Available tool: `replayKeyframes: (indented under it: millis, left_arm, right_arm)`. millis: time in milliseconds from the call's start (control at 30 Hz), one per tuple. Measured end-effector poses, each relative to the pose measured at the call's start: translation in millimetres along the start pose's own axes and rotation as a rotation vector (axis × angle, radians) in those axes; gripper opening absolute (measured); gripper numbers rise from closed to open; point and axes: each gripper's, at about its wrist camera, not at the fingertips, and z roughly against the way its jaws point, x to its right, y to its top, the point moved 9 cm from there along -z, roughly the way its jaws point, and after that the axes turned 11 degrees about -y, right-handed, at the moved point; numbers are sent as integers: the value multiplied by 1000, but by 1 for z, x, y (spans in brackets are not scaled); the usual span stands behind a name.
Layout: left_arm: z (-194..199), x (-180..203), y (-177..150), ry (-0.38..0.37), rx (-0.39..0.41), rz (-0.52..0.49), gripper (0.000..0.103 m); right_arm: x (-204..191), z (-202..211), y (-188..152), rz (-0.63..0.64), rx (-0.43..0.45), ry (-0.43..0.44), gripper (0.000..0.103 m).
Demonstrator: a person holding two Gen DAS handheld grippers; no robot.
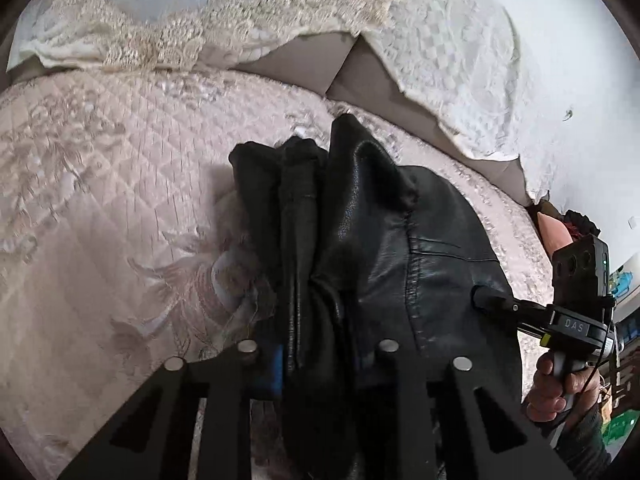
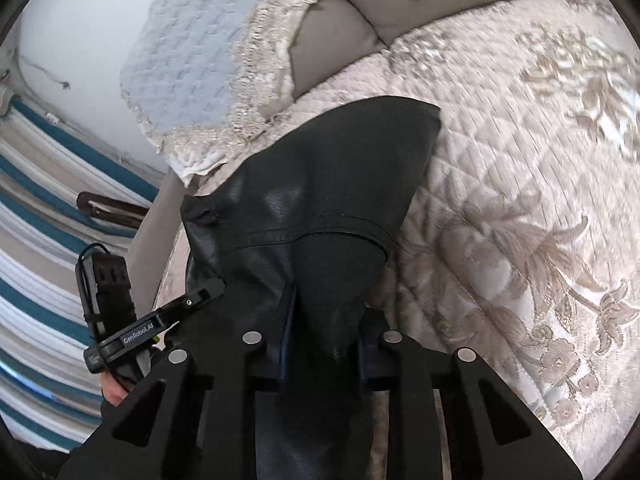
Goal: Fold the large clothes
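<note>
Black leather jacket (image 1: 400,248) bunched, lifted over quilted sofa cover (image 1: 100,200). Left gripper (image 1: 320,360): jaws pinching gathered folds. Right gripper (image 2: 320,352): jaws pinching jacket edge. Judgement: spread grippers apart to tension leather, lower evenly, flatten before folding; heavy hide may slip.

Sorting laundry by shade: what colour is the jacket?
Black, glossy leather jacket; clearest in the left wrist view.

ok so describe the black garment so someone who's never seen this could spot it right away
Start from the pale pink quilted bedspread with its woven flower pattern. Bunched on it is the black leather jacket, pinched by the left gripper and the right gripper. It is the only dark, shiny, seamed thing there; the lace-edged covers behind it are cream.
</note>
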Motion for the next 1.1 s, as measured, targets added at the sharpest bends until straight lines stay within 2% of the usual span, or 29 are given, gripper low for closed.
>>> replayKeyframes:
  millis: [167,300,467,533,567,633,667,700,767,867,967,1033,1100]
  left_arm:
    - [20,1,11,1,28,-20,21]
    - [42,-12,37,24,77,-31,21]
    - [60,-46,77,84,123,-39,21]
    - [59,-67,88,106,130,-29,21]
    - [57,-79,91,117,128,-8,21]
    - [44,-105,89,159,100,24,22]
    - [37,-117,85,192,75,41,23]
    - [31,-129,79,204,57,64,28]
    - [36,-135,72,177,78,86,30]
    - [54,-128,63,179,113,80,29]
    - [77,-111,52,189,142,67,29]
    - [91,-93,44,163,171,46,29]
    - [100,-81,34,168,186,23,29]
  right_arm:
    - [-33,1,10,35,32,52,22]
    - [-63,-13,27,61,47,87,22]
    - [-91,-46,51,82,35,118,22]
    - [-93,-69,55,79,10,101,24]
    - [-91,-82,55,83,-11,75,28]
    - [-79,-109,51,86,-60,-27,39]
    - [-74,-116,48,96,-70,-68,41]
    - [-73,-117,47,97,-68,-61,43]
    - [-74,-105,44,114,-46,-70,44]
    - [-78,-80,40,173,-3,-129,44]
    - [-91,-53,27,234,33,-125,44]
    - [-99,-45,16,274,41,-147,44]
    - [-103,-43,0,306,36,-156,44]
